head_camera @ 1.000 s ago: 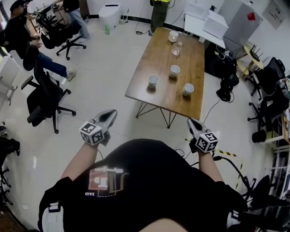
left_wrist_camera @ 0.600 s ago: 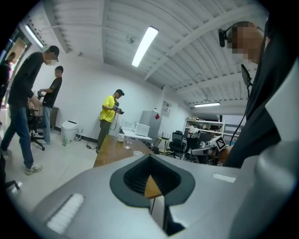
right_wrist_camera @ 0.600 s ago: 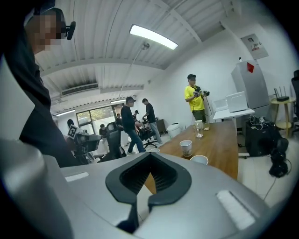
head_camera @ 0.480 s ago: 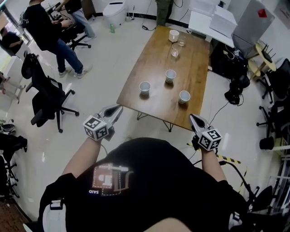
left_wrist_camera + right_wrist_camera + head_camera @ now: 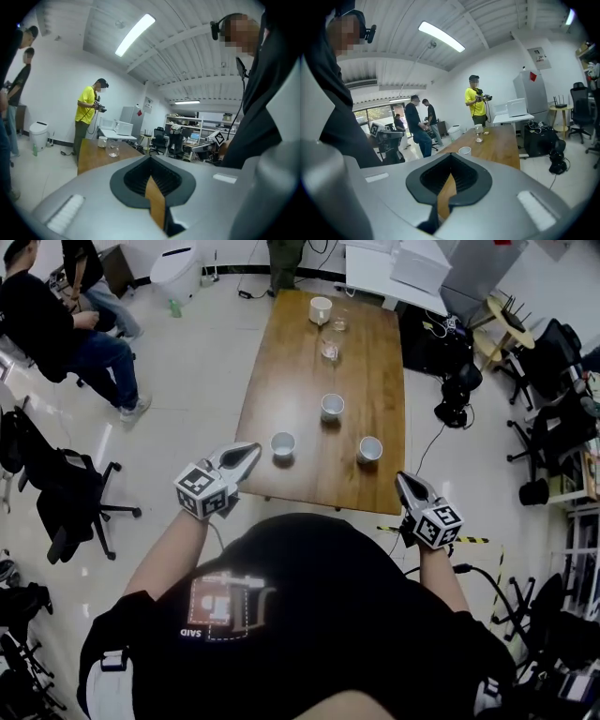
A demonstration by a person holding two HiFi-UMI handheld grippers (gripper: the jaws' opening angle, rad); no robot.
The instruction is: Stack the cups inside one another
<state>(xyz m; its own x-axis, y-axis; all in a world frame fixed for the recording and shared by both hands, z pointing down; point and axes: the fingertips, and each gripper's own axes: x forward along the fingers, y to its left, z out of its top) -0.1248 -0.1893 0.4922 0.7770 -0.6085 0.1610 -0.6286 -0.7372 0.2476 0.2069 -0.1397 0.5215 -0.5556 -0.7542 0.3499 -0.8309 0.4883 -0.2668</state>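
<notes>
Three white paper cups stand apart on the wooden table (image 5: 366, 381): one near left (image 5: 282, 443), one in the middle (image 5: 332, 406), one near right (image 5: 369, 448). My left gripper (image 5: 249, 452) is shut and empty, with its tip over the table's near left corner, just left of the near left cup. My right gripper (image 5: 404, 481) hovers just off the table's near right corner, jaws together and empty. In the right gripper view, a cup (image 5: 464, 150) shows on the table (image 5: 501, 145) beyond the right gripper (image 5: 449, 163). The left gripper (image 5: 151, 164) points along the table (image 5: 91, 157).
At the table's far end are a white mug (image 5: 321, 308) and two glasses (image 5: 330, 350). A person in yellow (image 5: 477, 107) stands there. Office chairs (image 5: 66, 493) and seated people are at the left. More chairs (image 5: 548, 362), a white desk (image 5: 394, 277) and floor cables (image 5: 469, 573) are at the right.
Both grippers have come up to the table's near edge, and the table and cups appear closer. The left gripper has reached the corner beside the near left cup. Both stay shut.
</notes>
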